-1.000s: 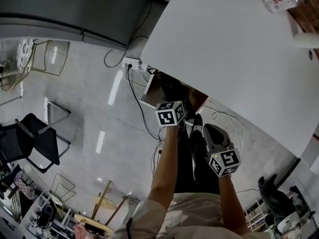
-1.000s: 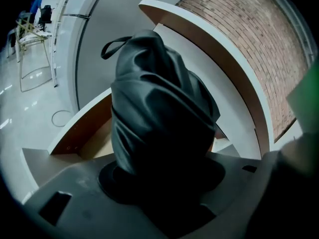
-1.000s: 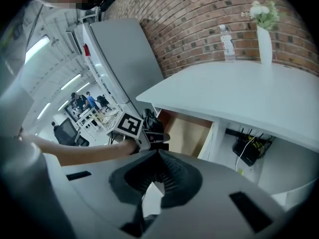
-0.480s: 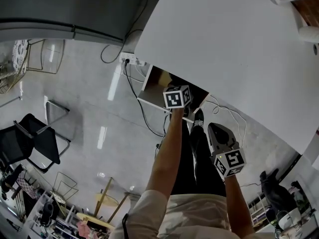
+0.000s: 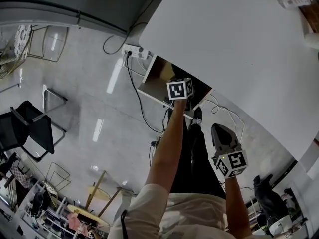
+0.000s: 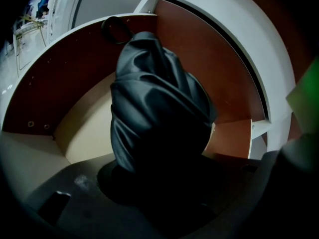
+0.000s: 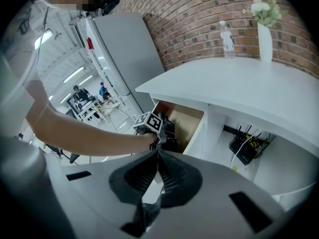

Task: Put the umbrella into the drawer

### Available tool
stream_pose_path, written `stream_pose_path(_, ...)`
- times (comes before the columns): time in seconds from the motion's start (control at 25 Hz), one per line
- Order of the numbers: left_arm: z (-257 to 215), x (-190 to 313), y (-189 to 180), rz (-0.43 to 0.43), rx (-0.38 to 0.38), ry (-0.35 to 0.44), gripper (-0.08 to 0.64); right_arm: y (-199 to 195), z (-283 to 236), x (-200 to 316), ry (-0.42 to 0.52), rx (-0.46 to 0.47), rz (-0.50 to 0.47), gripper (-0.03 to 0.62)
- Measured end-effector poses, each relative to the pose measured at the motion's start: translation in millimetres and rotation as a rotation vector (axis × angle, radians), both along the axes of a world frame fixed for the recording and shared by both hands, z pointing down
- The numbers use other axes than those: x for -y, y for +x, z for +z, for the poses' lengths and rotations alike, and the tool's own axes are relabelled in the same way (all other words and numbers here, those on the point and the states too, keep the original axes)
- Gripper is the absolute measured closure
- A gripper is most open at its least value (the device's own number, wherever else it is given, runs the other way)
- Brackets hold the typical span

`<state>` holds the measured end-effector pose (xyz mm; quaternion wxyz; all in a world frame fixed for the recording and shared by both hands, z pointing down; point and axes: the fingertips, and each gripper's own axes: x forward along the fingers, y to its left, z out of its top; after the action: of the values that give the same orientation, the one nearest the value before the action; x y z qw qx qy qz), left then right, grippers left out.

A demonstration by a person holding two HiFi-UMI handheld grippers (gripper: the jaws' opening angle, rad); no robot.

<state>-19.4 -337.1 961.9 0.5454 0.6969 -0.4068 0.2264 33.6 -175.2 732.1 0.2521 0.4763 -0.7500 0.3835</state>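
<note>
The left gripper (image 6: 164, 198), jaws wide around the black folded fabric umbrella (image 6: 159, 113), holds it tip-first inside the open wood-lined drawer (image 6: 75, 78) under the white table (image 5: 239, 44). It looks best to lay it flat, clear of the walls, before releasing. The right gripper (image 7: 157, 176) is closed and empty. One umbrella, one drawer, two grippers.

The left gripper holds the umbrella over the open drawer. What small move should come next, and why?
Probably lower the left gripper slightly: the umbrella, clamped in its jaws, already points into the open drawer, but seems not yet to lie on its floor.
</note>
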Motion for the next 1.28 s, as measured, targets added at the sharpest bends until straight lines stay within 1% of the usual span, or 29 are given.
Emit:
stream_pose_path(0.12, 4, 4, 3, -0.001, 0.009, -0.001, 0.327, 5, 0, -2, -0.005, 0.007, 0.007, 0.523)
stream_pose_path(0.28, 6, -1, 1, -0.008, 0.043, 0.005, 0.324, 15, -6, -6, 0.001, 0.035, 0.039, 0.523)
stream_pose_path(0.36, 4, -2, 5, -0.004, 0.045, -0.001, 0.311, 20, -11, -5, 0.016, 0.023, 0.038, 0.523)
stream_pose_path(0.56, -4, -4, -4, -0.006, 0.046, -0.024, 0.291, 15, -23, -4, 0.040, 0.036, 0.031, 0.523)
stream_pose_path(0.68, -7, -4, -3, 0.002, 0.052, -0.010, 0.288, 15, -25, -7, 0.043, 0.045, 0.024, 0.523)
stream_pose_path(0.84, -5, -8, -5, -0.015, 0.059, -0.017, 0.287, 19, -28, -11, 0.049, 0.045, 0.035, 0.523)
stream_pose_path(1.0, -16, -7, -12, -0.036, 0.096, -0.041, 0.279, 25, -32, -16, 0.056, 0.038, 0.038, 0.523)
stream_pose_path(1.12, -17, -2, -10, -0.049, 0.091, -0.022, 0.278, 28, -28, -23, 0.049, 0.026, 0.029, 0.523)
stream_pose_path(1.2, -22, -1, -6, -0.042, 0.081, -0.013, 0.278, 30, -23, -28, 0.040, 0.014, 0.021, 0.523)
stream_pose_path(1.28, -28, 3, -4, -0.035, 0.082, 0.014, 0.278, 32, -19, -32, 0.033, 0.011, 0.024, 0.523)
